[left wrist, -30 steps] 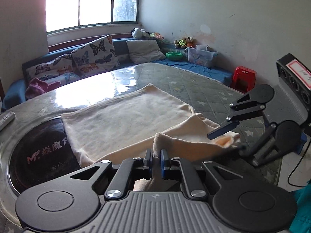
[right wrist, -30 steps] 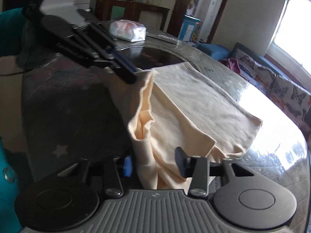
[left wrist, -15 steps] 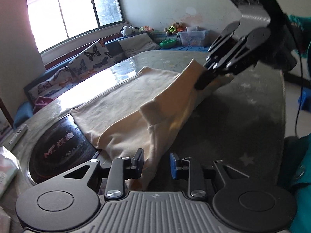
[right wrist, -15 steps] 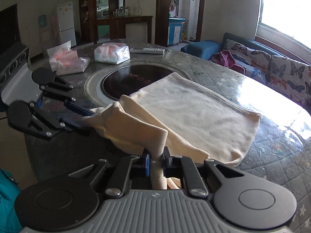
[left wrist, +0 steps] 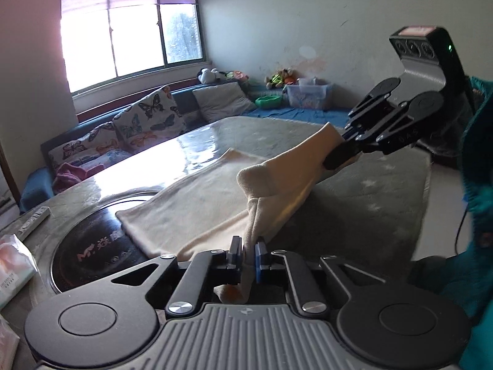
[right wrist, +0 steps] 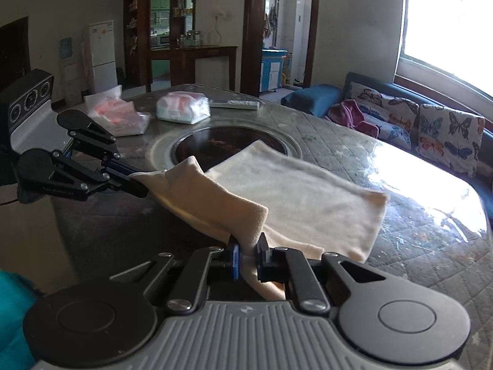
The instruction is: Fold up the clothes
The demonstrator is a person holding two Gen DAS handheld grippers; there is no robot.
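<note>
Cloth (left wrist: 197,209) edge clamped in left gripper (left wrist: 247,257) and right gripper (right wrist: 248,257), lifted
Tissue packs (right wrist: 181,108) and remote (right wrist: 234,104) lie beyond the inset black disc (right wrist: 215,146) on the table (right wrist: 425,246)

Bright daylight is admitted through a wide window (left wrist: 132,30). Beneath it, a blue sofa (right wrist: 323,98) with butterfly-print cushions (left wrist: 148,117) is set. A white refrigerator (right wrist: 101,55) and dark wooden doorframes (right wrist: 249,30) are seen beyond.

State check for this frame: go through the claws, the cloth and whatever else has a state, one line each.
Left claw: shut on cream cloth.
Right claw: shut on cream cloth.
Cream cloth: near edge lifted, far part flat on table.
Tissue pack: lying on table, untouched.
</note>
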